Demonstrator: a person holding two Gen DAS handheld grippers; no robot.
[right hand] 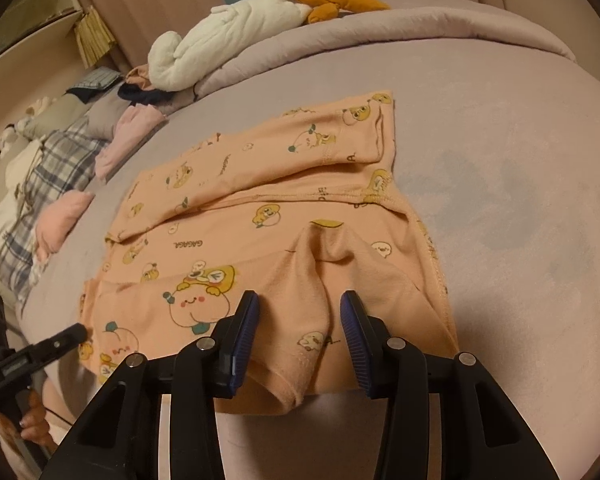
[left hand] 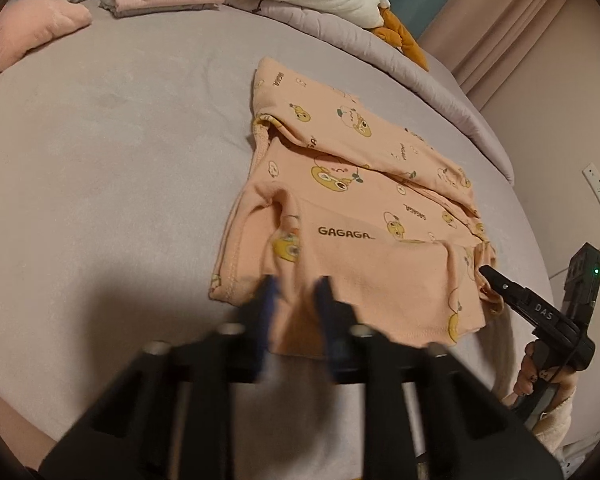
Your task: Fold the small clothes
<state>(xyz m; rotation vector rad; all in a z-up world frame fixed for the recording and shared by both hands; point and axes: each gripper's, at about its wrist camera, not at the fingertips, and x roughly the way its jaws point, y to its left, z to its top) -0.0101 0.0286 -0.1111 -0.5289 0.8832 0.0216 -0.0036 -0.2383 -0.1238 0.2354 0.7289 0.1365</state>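
While peach garment [right hand: 284, 216] lies on bed [right hand: 500, 152] | right gripper [right hand: 300, 320] open astride it | left gripper [left hand: 296, 294] blurred, state unclear

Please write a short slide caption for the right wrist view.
Open right gripper straddles the near hem of a half-folded peach printed garment on a grey bed.

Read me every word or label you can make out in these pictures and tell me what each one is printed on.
"GAGAGA": dark letters on the peach garment, repeated as small sideways and upside-down prints across the fabric.
"DAS": pale letters on the black right gripper, on the finger seen in the left wrist view.
Partial prints near the garment's hem and seams are cut off by folds, not readable.
Nothing else carries readable text.
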